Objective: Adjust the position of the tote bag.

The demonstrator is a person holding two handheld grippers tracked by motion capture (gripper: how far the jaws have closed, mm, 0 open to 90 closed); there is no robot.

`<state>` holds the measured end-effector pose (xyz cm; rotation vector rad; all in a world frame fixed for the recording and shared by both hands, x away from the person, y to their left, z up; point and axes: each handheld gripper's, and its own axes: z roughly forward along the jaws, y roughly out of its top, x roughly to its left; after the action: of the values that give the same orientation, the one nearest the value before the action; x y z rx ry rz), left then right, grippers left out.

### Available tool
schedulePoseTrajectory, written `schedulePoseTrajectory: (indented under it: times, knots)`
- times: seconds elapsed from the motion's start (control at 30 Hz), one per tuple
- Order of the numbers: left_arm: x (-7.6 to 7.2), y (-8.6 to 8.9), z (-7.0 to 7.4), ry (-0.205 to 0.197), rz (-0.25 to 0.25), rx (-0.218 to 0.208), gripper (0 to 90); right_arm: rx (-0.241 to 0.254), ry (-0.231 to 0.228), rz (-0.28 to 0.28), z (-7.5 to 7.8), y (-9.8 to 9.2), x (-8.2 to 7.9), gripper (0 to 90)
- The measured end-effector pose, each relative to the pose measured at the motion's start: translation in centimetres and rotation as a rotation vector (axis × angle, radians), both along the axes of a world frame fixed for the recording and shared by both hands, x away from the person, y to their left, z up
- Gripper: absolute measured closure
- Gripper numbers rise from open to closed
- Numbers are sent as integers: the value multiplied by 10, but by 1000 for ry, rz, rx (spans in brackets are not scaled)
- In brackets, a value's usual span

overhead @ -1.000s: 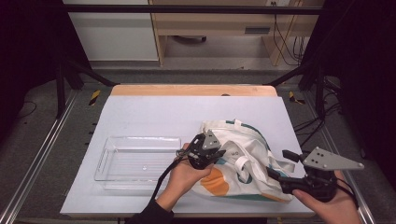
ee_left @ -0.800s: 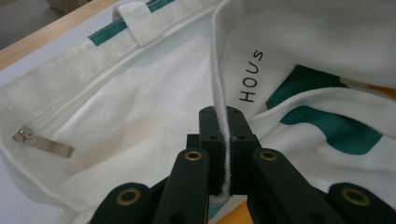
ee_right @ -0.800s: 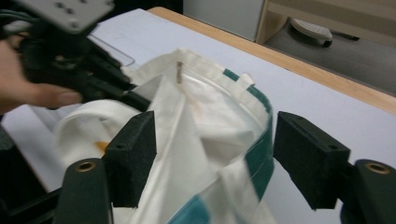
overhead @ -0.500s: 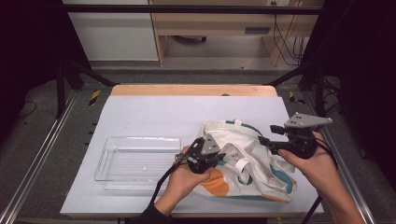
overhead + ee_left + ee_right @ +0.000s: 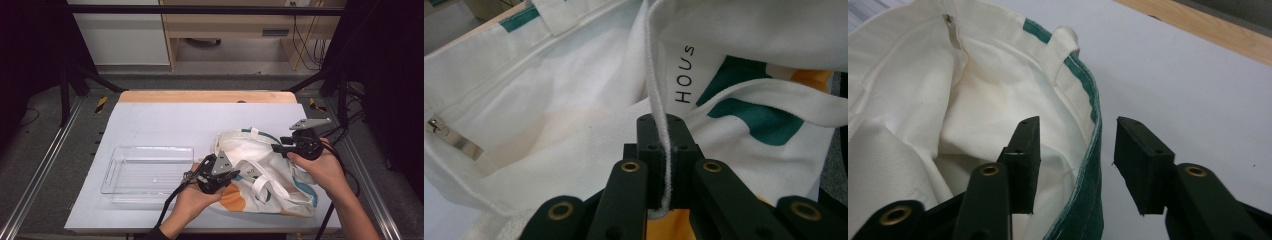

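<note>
A white tote bag (image 5: 265,167) with teal and orange print lies on the table's right half, mouth toward the far side. My left gripper (image 5: 226,172) is shut on the near rim of the bag (image 5: 659,100), the fabric edge pinched between its pads. My right gripper (image 5: 278,148) is at the bag's far right rim. Its jaws have just been closing and straddle the teal-edged rim (image 5: 1093,150), one finger (image 5: 1025,150) inside the bag, the other outside, with a gap on both sides. A zipper pull (image 5: 451,137) shows inside the bag.
A clear plastic tray (image 5: 116,167) sits empty left of the bag. The white table top (image 5: 165,125) ends at a wooden strip (image 5: 205,96) on the far side. Metal frame rails run along both sides.
My right gripper has moved from the table's near right corner up and leftward to the bag's far rim, and its jaws have narrowed. My left gripper has stayed in place on the rim.
</note>
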<state>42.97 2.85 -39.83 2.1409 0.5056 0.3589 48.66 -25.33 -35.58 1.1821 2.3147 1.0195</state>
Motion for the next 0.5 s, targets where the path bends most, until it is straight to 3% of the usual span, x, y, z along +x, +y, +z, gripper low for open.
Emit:
schedulePoseTrajectory:
  times: [0.17,0.3,0.5]
  knots:
    - [-8,3,0,-3,-7,5,870,-11,10,2,-1,-2,-6,742]
    - [-15,7,-3,-8,-18,16,868,10,-26,10,3,-5,-15,864]
    - [-30,11,-5,-21,-31,27,867,52,-92,54,14,0,-38,875]
